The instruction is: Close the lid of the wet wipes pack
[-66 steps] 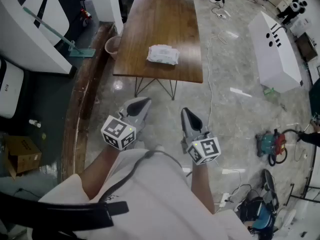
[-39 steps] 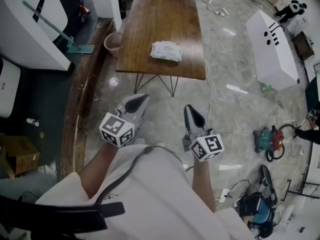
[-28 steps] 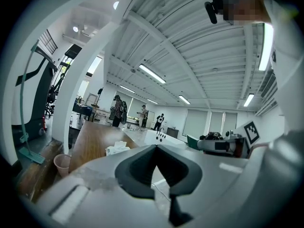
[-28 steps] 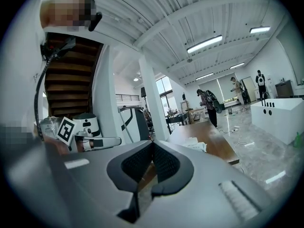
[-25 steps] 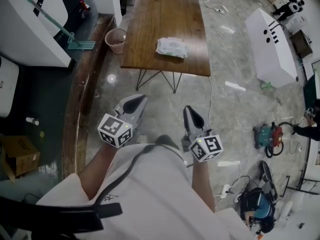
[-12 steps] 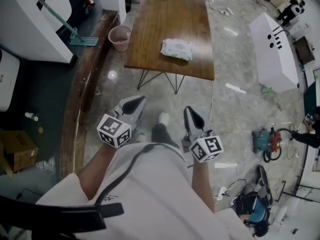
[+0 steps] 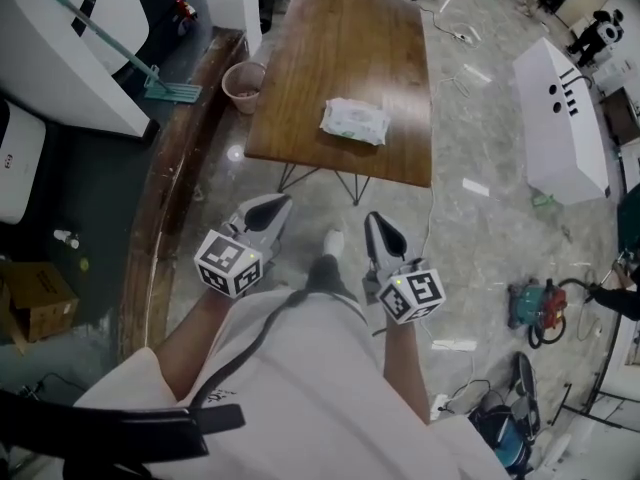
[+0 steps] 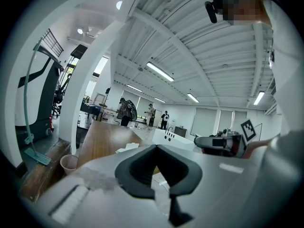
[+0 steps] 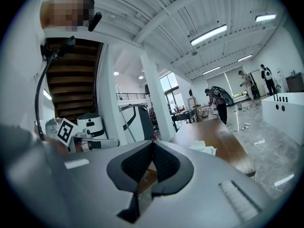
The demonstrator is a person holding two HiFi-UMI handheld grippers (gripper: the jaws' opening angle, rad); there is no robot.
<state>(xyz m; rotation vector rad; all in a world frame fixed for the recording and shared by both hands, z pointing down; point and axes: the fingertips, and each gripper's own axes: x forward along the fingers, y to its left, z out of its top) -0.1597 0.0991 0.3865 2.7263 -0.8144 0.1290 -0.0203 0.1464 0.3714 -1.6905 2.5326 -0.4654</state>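
Bench (image 7: pixel 340 38) well ahead of us
Our left tool (image 7: pixel 272 206) and right tool (image 7: pixel 378 226) sit closed, empty; wet wipes pack (image 7: pixel 354 121) lies on the bench, wastebasket (image 7: pixel 244 86) beside.

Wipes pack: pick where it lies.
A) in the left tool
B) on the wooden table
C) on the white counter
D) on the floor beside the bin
B, since the pack rests flat on the table, toward its near end.
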